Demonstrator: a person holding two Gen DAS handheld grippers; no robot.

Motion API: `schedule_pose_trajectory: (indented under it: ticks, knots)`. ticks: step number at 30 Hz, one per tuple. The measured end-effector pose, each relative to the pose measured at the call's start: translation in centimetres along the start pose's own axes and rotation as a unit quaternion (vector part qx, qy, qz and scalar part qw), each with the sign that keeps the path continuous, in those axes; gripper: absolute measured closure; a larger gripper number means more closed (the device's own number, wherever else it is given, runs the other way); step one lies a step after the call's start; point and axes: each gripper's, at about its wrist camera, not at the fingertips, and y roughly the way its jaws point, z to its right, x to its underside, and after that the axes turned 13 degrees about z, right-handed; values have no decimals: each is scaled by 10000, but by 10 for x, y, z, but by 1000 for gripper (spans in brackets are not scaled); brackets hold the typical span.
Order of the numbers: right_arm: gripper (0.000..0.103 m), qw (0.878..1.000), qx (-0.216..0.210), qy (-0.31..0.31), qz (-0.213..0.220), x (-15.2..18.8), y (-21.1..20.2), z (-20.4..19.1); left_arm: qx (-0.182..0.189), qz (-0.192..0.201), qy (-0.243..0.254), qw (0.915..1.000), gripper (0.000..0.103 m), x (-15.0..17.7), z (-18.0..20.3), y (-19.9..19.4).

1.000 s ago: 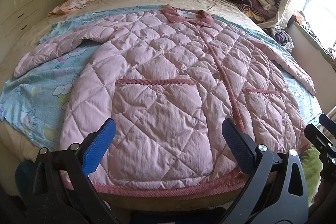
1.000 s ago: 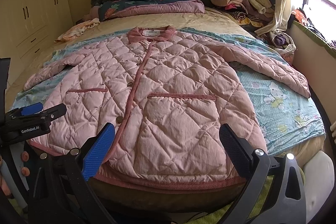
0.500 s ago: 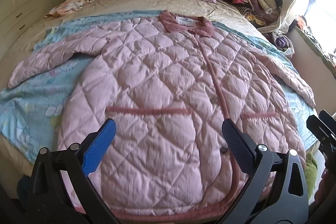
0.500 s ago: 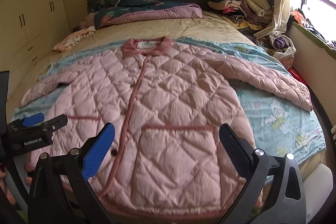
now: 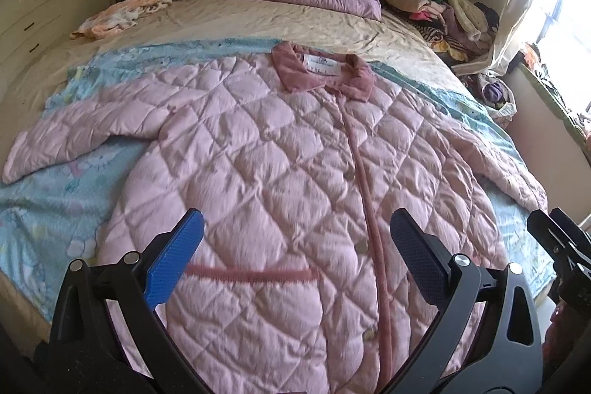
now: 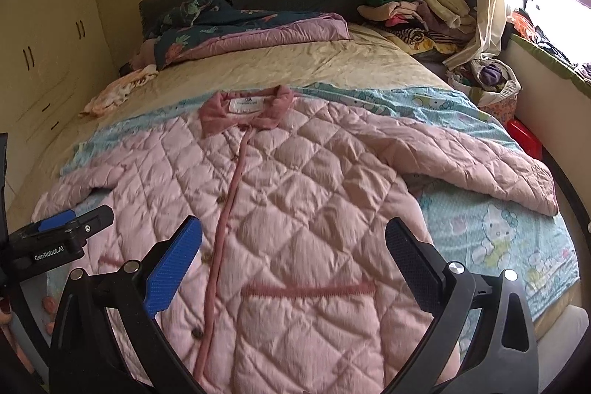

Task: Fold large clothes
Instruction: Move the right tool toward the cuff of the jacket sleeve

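Both grippers, left point(image 5: 295, 242) and right point(image 6: 293, 248), hovered with jaws spread wide, grasping nothing, above the pink quilted button-front jacket point(image 5: 295, 180) lying flat on the blue cartoon-print sheet point(image 6: 498, 228)

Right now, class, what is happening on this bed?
A person holds a gripper in each hand above a pink quilted jacket spread flat, front up, on the bed. Both sleeves lie out to the sides. The left gripper and the right gripper are open and hold nothing. No fold is made yet.
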Motion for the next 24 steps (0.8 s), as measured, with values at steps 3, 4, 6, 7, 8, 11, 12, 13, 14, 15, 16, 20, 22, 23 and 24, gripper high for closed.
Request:
schedule_pose_trajectory:
  ticks: [3,4,6,7,8,11,12,13,14,15,16,20,22,23,24]
  knots:
    - [4,10000,10,85,21,-11,9,5,14,3,-10,10000,8,-9,4,8]
    - [4,9999,16,123,34,-15,12,7,21,20,-10,10000,8,-12,5,10]
    - [4,9998,36,187,33,-20,18,11,15,19,-23,10000,8,-18,9,16]
    - [4,9997,34,256,34,-23,21,14,35,15,-32,10000,8,-20,10,18]
    - [4,9995,35,310,37,-26,24,16,43,2,-36,10000,8,-22,12,21]
    - [4,9990,119,429,79,-35,33,23,63,-39,-15,10000,8,-29,19,31]
    - [4,9988,139,453,74,-37,35,25,59,-59,-7,10000,8,-30,21,34]
    - [4,9987,168,485,76,-38,39,28,64,-73,-8,10000,8,-32,24,39]
    - [4,9984,192,521,82,-41,43,32,69,-89,-11,9999,8,-34,26,42]
    - [4,9983,216,545,71,-42,46,35,82,-107,-13,9999,8,-36,28,46]
    - [4,9980,250,582,59,-43,49,39,86,-113,-12,9999,8,-37,29,50]
    - [4,9968,379,702,65,-48,61,55,91,-125,0,9999,8,-46,36,64]
    - [4,9960,459,760,86,-51,67,64,103,-140,-12,9998,8,-49,40,72]
    - [4,9954,492,822,93,-52,70,71,89,-145,-14,9999,8,-51,42,76]
    - [4,9949,526,859,93,-53,73,76,95,-160,-15,9998,8,-52,44,80]
